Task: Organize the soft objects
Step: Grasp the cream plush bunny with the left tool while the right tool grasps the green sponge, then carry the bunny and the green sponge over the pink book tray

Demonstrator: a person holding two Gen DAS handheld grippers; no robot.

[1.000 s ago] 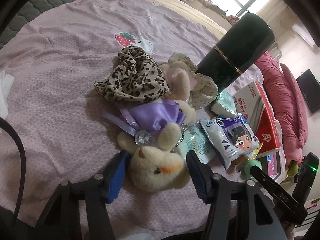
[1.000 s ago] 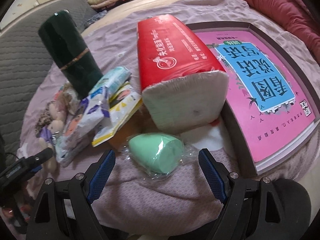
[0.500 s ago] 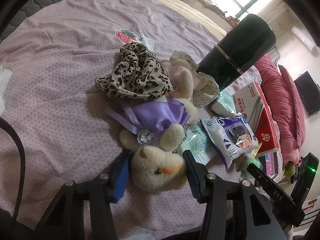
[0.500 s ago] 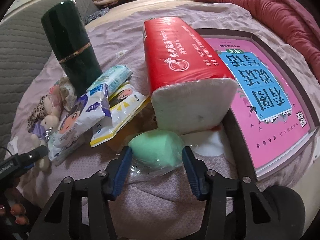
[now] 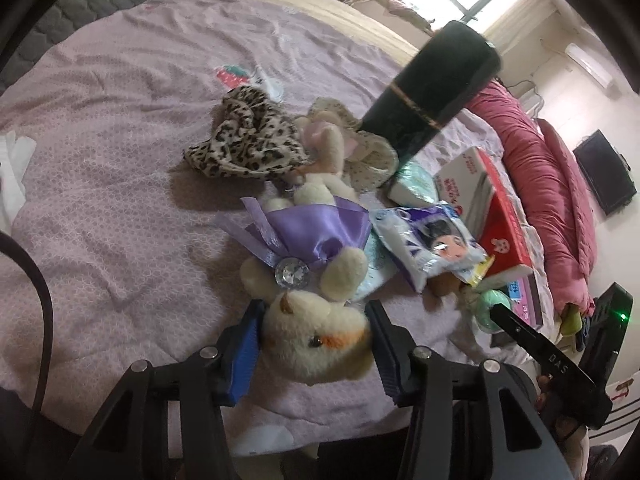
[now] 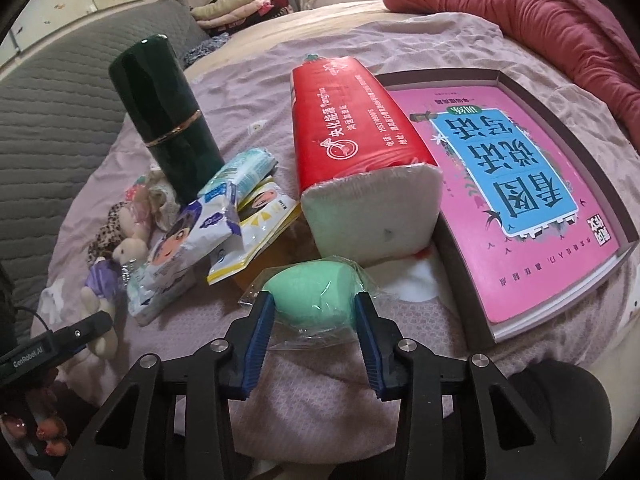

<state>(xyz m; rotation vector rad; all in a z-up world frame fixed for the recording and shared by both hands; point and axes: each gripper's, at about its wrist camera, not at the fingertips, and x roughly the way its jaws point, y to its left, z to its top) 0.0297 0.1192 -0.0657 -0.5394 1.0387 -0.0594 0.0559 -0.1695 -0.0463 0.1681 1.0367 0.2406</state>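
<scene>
Both pairs of jaws had closed since the earlier frames. Left gripper (image 5: 314,346) now pinched the fuzzy cream head of the plush bear in a shiny purple satin dress (image 5: 316,280), which lay on the wrinkled mauve bedsheet (image 5: 120,128), body stretching away from the camera. Right gripper (image 6: 314,320), just narrowed, squeezed the smooth mint-green egg-shaped sponge in crinkly clear wrap (image 6: 316,294), blunt end rightward.

Both wrist views close, angled down, sharing dark flask (image 5: 434,88)
</scene>
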